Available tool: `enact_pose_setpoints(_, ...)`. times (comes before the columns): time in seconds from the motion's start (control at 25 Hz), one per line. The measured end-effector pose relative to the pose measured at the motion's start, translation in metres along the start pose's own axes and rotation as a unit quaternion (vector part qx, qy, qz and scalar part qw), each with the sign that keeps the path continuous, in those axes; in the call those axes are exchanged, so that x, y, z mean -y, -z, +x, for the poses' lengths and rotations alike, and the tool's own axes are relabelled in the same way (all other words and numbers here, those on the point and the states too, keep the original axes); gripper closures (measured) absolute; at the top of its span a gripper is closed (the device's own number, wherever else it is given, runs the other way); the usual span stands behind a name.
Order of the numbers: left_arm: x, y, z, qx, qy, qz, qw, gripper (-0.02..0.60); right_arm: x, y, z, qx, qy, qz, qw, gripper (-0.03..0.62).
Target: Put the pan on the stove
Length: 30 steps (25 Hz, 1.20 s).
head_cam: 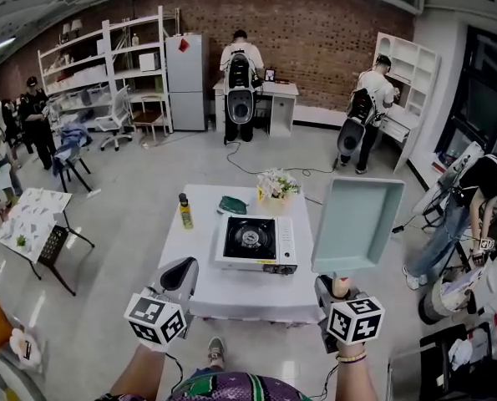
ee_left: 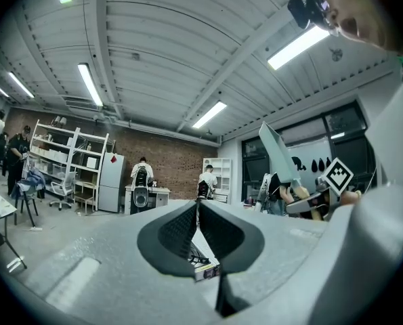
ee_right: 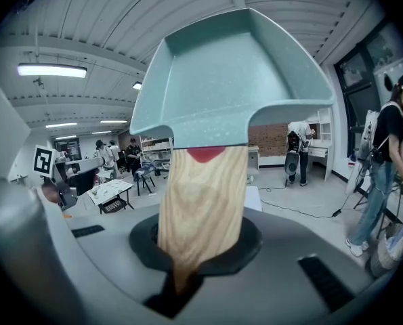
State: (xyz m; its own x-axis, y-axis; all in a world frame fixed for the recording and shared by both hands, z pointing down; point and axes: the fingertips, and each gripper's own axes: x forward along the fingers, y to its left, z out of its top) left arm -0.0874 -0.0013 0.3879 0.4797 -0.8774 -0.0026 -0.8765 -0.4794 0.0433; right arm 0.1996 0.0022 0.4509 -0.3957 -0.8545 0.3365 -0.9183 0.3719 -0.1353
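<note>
Right gripper [head_cam: 338, 289] pinched the pan [head_cam: 357, 224] by its wood handle [ee_right: 202, 202]. Pan was upright in the air, right of the table [head_cam: 200, 295] and well apart from the stove [head_cam: 255, 242]. Left gripper [ee_left: 198, 207] was pressed together, empty.

Risk: the weight sat above a grip on the handle end, so the pan could pivot or slip when tipped flat. Could also clip the flowers [head_cam: 277, 184] behind the stove.

Only the right gripper view showed the pinch; only the head view showed the stove.

Pan [ee_right: 228, 73] — matt, speckled coating, with a smooth wood-grain handle [ee_right: 201, 205].
</note>
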Motion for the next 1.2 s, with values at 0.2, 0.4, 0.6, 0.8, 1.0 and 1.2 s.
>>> enact_pose_setpoints(0.2, -0.032, -0.007, 0.033, 0.003, 0.003, -0.004, 1.0, 0.555, 0.001, -0.02, 0.038, -0.004, 0.002, -0.006, 1.0, 0.559)
enact_pose_setpoints(0.4, -0.058, -0.01, 0.065, -0.001, 0.009, 0.0, 1.0, 0.555, 0.003, -0.034, 0.072, -0.006, 0.006, -0.004, 1.0, 0.559)
enact_pose_setpoints(0.6, -0.087, -0.011, 0.095, -0.003, 0.023, 0.007, 0.9997, 0.555, 0.002, -0.045, 0.106, -0.005, 0.012, 0.008, 1.0, 0.559)
enact_pose_setpoints(0.8, -0.113, -0.015, 0.12, -0.007, 0.037, 0.01, 0.9992, 0.555, -0.003, -0.06, 0.137, -0.007, 0.023, 0.009, 1.0, 0.559)
enact_pose_setpoints(1.0, -0.137, -0.014, 0.141, -0.004, 0.054, 0.012, 0.9985, 0.555, -0.011, -0.07, 0.167, -0.009, 0.031, 0.012, 0.999, 0.559)
enact_pose_setpoints(1.2, -0.162, -0.018, 0.151, 0.0, 0.065, 0.011, 0.9978, 0.555, -0.022, -0.086, 0.19, -0.004, 0.035, 0.007, 0.999, 0.559)
